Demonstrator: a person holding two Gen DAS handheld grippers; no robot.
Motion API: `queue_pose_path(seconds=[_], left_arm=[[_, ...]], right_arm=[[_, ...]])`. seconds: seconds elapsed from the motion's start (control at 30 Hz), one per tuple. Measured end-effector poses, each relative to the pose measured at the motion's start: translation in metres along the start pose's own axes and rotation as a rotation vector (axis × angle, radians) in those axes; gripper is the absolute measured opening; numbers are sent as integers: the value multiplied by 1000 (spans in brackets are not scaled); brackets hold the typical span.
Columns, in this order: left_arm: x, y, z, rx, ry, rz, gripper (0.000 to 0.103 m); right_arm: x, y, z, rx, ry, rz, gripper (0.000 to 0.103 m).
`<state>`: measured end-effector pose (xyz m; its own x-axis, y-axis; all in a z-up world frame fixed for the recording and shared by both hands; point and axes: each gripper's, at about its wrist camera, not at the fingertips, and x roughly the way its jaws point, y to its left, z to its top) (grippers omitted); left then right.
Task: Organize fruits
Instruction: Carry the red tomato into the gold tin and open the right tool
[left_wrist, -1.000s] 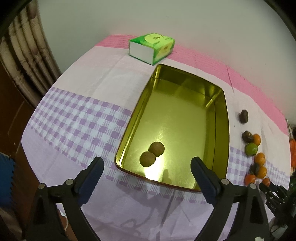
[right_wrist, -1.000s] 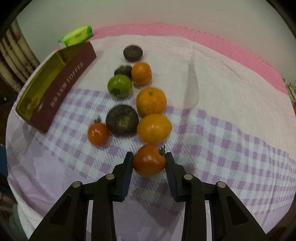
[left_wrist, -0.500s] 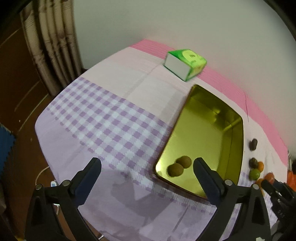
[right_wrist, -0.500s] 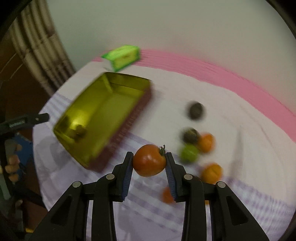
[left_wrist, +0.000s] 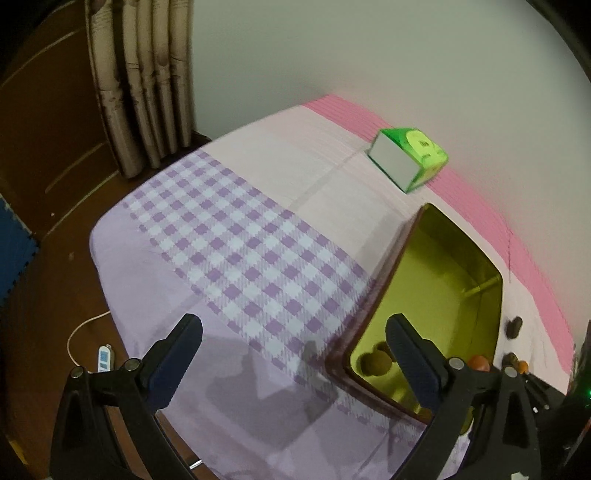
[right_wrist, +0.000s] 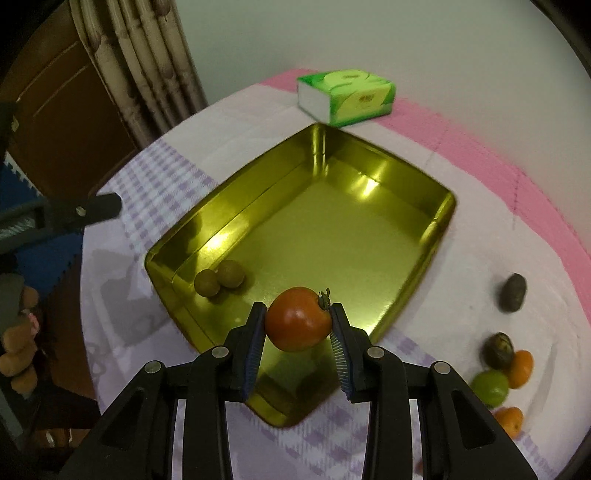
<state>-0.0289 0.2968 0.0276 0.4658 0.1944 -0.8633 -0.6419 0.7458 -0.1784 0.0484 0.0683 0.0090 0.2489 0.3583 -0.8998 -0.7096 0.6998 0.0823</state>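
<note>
Carried clear of the fruit pile where it had sat a second before, the red tomato (right_wrist: 298, 319) hung over the near end of the gold tin (right_wrist: 439, 218) as we watched from the right wrist camera. Our right gripper (right_wrist: 297, 325) was clamped on it, both blue pads pressed to its sides, the green stem turned toward the right-hand pad. Two brown kiwis (right_wrist: 220, 278) lay touching each other in the tin's near-left corner, up and to the left of the tomato. Behind the tin, close to its far corner, stood a green tissue pack (right_wrist: 347, 96) on the pink band of the tablecloth (right_wrist: 480, 258). To the right of the tin lay the remaining fruit: a dark one (right_wrist: 512, 292) alone, and nearer us another dark one (right_wrist: 498, 345) bunched with two oranges (right_wrist: 521, 368) and a lime (right_wrist: 490, 387).

Our left gripper (left_wrist: 293, 354) had swung off to the left since the earlier frame and hung with its jaws spread wide and nothing between them, over the purple checked cloth beside the tin's (left_wrist: 384, 295) long left wall. From that camera we could see the kiwis (left_wrist: 375, 363) just inside the tin's near corner, partly behind the right-hand finger, and the tissue pack (left_wrist: 408, 158) well beyond, blurred. A curtain (left_wrist: 147, 81) hung past the table's far-left edge.
</note>
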Motion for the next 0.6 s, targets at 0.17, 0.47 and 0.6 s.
queue_pose_path(seconds=[0.17, 0.47, 0.6], left_arm=[[2, 4, 1, -12, -4, 2, 98], [2, -2, 0, 18, -22, -17, 98], [-2, -5, -1, 37, -52, -41, 98]], right_arm=[[23, 6, 3, -7, 40, -5, 36], [40, 6, -2, -32, 82, -30, 36], [42, 4, -2, -41, 92, -54, 33]])
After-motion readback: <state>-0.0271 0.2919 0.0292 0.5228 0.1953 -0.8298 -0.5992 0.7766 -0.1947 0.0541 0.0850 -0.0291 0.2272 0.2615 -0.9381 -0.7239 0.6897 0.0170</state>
